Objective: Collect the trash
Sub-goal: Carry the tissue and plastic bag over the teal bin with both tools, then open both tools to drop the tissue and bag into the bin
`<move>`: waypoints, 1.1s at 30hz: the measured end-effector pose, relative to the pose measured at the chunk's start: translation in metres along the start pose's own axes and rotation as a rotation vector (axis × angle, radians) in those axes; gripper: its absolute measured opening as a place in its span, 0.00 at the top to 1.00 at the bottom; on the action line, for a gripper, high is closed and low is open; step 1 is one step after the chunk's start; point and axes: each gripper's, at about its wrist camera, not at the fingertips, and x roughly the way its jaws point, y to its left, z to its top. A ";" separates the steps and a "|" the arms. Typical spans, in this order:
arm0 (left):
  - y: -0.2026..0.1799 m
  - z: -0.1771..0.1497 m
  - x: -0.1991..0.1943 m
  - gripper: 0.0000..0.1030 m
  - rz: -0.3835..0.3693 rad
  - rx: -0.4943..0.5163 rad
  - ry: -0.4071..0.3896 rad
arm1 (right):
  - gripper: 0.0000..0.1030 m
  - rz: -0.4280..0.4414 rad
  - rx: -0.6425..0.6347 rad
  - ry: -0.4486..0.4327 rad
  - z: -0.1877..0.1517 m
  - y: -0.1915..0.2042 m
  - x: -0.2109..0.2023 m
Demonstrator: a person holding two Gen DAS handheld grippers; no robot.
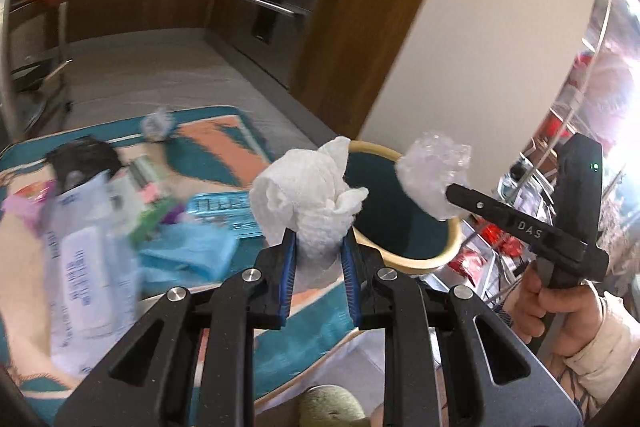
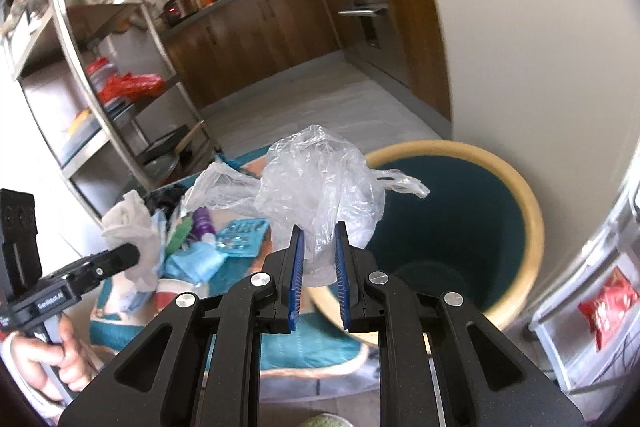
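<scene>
Left wrist view: the left gripper clamps one crumpled white paper towel beside the rim of one teal bin. The right gripper grips one clear plastic bag, held above the bin's near rim. Two grippers, two pieces held; more litter lies on the rug.

Litter pile on the rug motion-blurred in left wrist view; print on white packet unreadable. Near rim of bin hidden behind paper towel wad and left gripper. Bin floor partly masked by plastic bag. Shelf contents too blurred to identify. Green object cut off by bottom edge.
</scene>
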 end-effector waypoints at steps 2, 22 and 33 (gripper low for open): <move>-0.013 0.004 0.013 0.80 -0.016 0.024 0.014 | 0.84 0.007 0.037 0.003 0.002 -0.011 0.000; -0.061 0.025 0.136 0.80 -0.137 0.105 0.160 | 0.84 -0.099 0.126 0.085 -0.006 -0.060 0.031; -0.049 0.019 0.166 0.78 -0.152 0.068 0.229 | 0.83 -0.106 0.126 0.171 -0.015 -0.061 0.049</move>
